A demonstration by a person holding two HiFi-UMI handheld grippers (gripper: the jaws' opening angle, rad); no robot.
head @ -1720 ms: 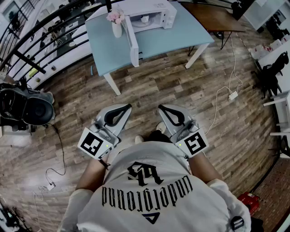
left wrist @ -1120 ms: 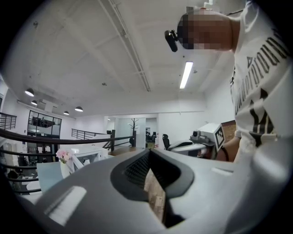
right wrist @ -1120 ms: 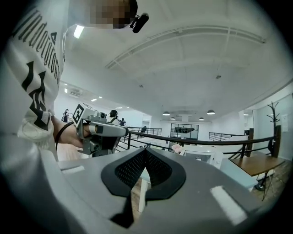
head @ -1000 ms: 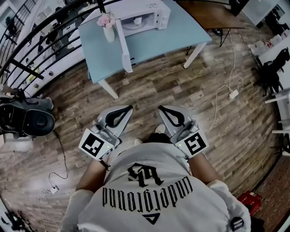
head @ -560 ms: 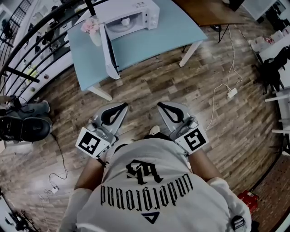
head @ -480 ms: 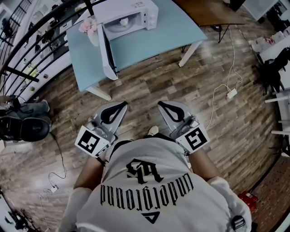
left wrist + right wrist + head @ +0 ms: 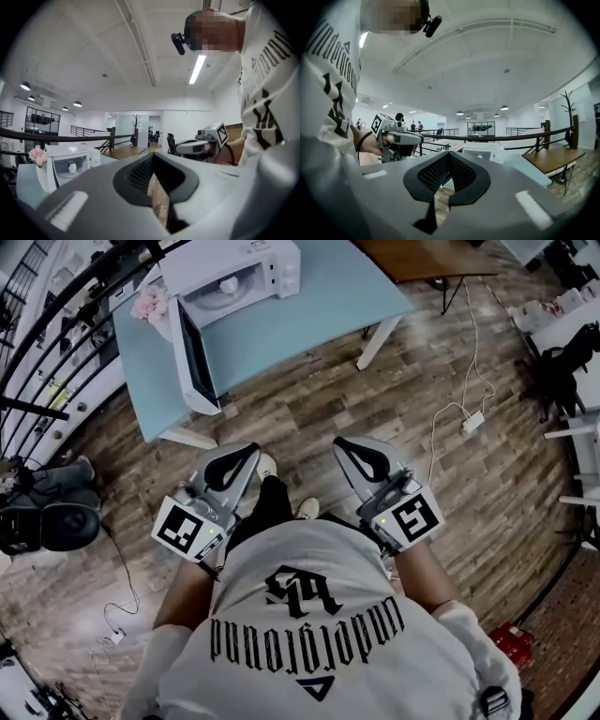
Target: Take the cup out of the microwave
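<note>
Here's the person standing on the wood-plank floor [image 7: 309,409], a gripper in each hand, both held level in front of the torso and aimed toward the light blue table [image 7: 309,310]. The left gripper [image 7: 251,448] has its jaws closed tip to tip with nothing between them. Only floor shows through the gap behind the tips. Same story on the right gripper [image 7: 341,442]: jaws together, empty. The two ride side by side, apart from each other, each with its marker cube [image 7: 184,531] at the back, close to the person's white printed shirt [image 7: 309,634].

And there's the target. The white microwave [image 7: 246,266] sits toward the far side of the table, its door [image 7: 192,357] swung wide open toward the person. Inside the cavity stands the white cup [image 7: 228,284], upright and untouched. Just beside the microwave, on the door's hinge side, is a vase of pink flowers [image 7: 150,306]. Both grippers are well short of the table, with bare floor between them and it.

Off to the right, a white power strip [image 7: 472,420] lies on the floor with its cable trailing away. A brown wooden table [image 7: 422,254] stands beyond the blue one. A black railing [image 7: 56,334] curves along the left, with dark bag-like gear [image 7: 52,517] below it.
</note>
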